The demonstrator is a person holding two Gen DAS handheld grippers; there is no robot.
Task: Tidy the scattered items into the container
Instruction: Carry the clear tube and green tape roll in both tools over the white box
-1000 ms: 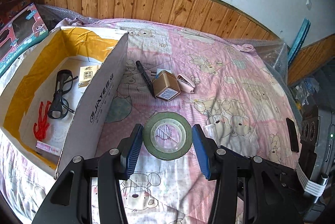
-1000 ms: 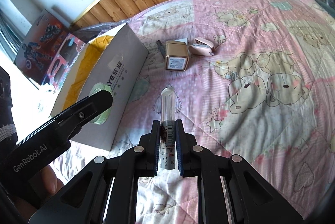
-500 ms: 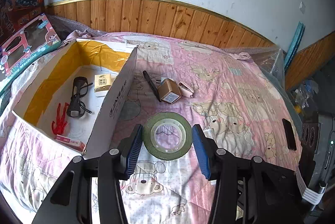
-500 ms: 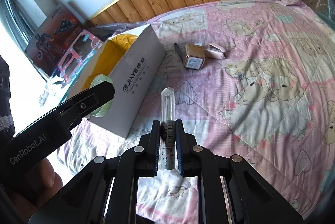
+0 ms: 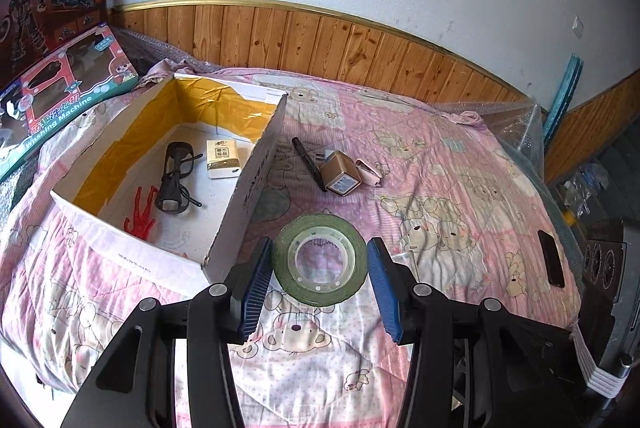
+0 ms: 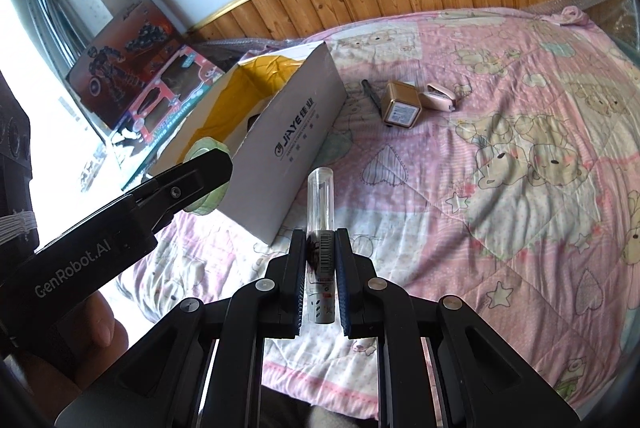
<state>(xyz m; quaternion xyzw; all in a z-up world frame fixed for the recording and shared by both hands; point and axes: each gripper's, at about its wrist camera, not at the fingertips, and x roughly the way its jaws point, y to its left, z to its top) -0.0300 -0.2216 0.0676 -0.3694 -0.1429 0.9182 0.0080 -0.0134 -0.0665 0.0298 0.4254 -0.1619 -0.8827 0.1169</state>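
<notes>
My left gripper [image 5: 319, 260] is shut on a green tape roll [image 5: 320, 258], held in the air near the right wall of the open white cardboard box [image 5: 256, 179]. In the right wrist view that left gripper [image 6: 200, 171] hangs over the box's near corner [image 6: 296, 131]. My right gripper [image 6: 321, 252] is shut on a clear tube with a barcode label [image 6: 320, 199], lifted above the quilt. Inside the box lie black glasses [image 5: 174, 175], a tissue pack [image 5: 222, 159] and a red item [image 5: 138, 214]. On the quilt remain a black pen [image 5: 308, 163], a gold cube box [image 5: 340, 177] and a pink case [image 5: 370, 173].
The pink bear quilt [image 5: 460, 195] covers the bed. Toy boxes [image 5: 60, 95] lean at the left by the wall. A wood-panelled wall [image 5: 320, 43] runs behind. A dark phone-like object [image 5: 550, 264] lies near the bed's right edge.
Both grippers have risen and pulled back from the quilt with their loads; the box and bed look smaller and farther below. The left gripper has drifted toward the box.
</notes>
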